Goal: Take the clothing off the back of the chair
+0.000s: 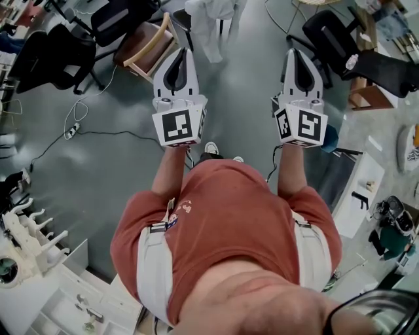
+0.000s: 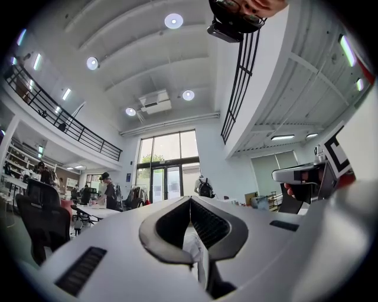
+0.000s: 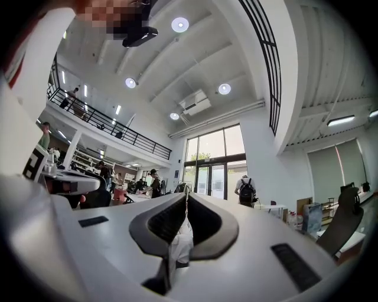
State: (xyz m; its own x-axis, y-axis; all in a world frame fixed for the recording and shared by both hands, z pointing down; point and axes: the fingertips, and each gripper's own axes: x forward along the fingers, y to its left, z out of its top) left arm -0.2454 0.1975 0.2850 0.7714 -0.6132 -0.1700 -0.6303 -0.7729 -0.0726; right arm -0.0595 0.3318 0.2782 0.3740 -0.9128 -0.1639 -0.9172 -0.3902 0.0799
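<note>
Clothing [image 1: 211, 26] on chair [image 1: 181, 18], ahead of both closed jaws, apparently untouched

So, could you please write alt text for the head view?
Seen from above, a red-shirted person holds the left tool and right tool, both shut and empty, toward white clothing ahead over a grey floor.

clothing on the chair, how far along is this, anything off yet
Done: nothing yet. The white clothing hangs over the back of the chair, ahead of the person.
In hand: nothing. The left gripper and right gripper are both shut and empty, held out side by side short of the chair.
Left: get closer, open the jaws, grip the clothing and lift it off.
</note>
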